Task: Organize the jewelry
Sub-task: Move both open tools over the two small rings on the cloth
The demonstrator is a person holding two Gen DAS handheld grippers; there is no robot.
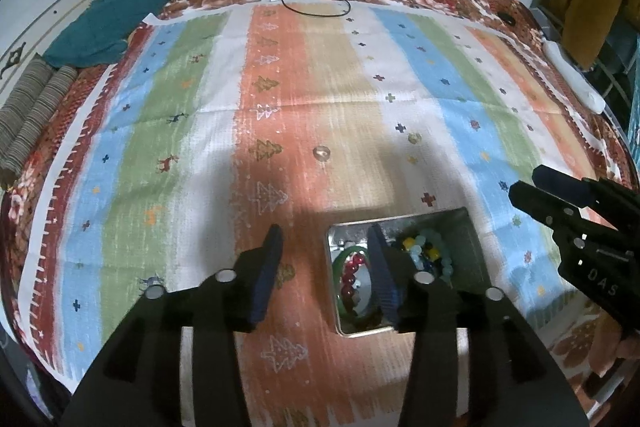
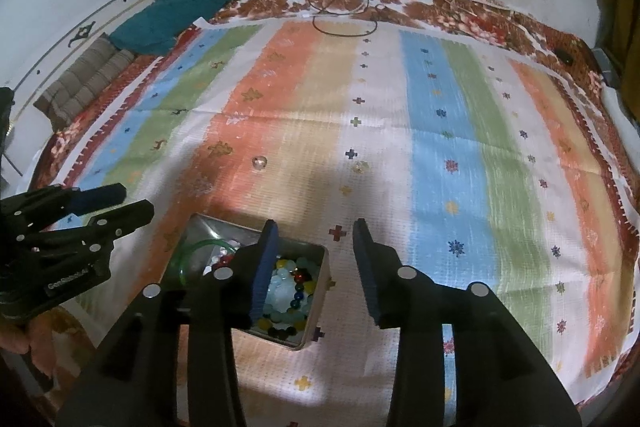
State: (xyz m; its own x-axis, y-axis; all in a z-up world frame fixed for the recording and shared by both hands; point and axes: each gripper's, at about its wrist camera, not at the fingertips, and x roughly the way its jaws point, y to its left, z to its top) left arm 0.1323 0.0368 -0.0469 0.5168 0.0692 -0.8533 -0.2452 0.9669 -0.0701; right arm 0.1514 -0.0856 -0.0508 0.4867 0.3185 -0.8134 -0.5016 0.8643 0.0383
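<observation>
A: Where's your tin [image 2: 316,311]?

B: Between your grippers, on the striped cloth [image 1: 460,99], long axis roughly 12-to-6, beads [image 2: 286,291] inside. Left gripper [image 1: 324,267] and right gripper [image 2: 316,259] both spread, holding nothing.

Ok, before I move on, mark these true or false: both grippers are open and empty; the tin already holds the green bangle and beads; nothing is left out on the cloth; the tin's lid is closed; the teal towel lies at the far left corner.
1. Both the left gripper and the right gripper are open and empty. True.
2. The metal tin holds a green bangle and mixed beads. True.
3. Nothing is left out on the striped cloth. False: a small clear piece and a second small piece lie on it beyond the tin.
4. The tin's lid is closed. False: the tin is open on top, contents showing; no lid is visible.
5. The teal towel lies at the far left corner. True.
</observation>
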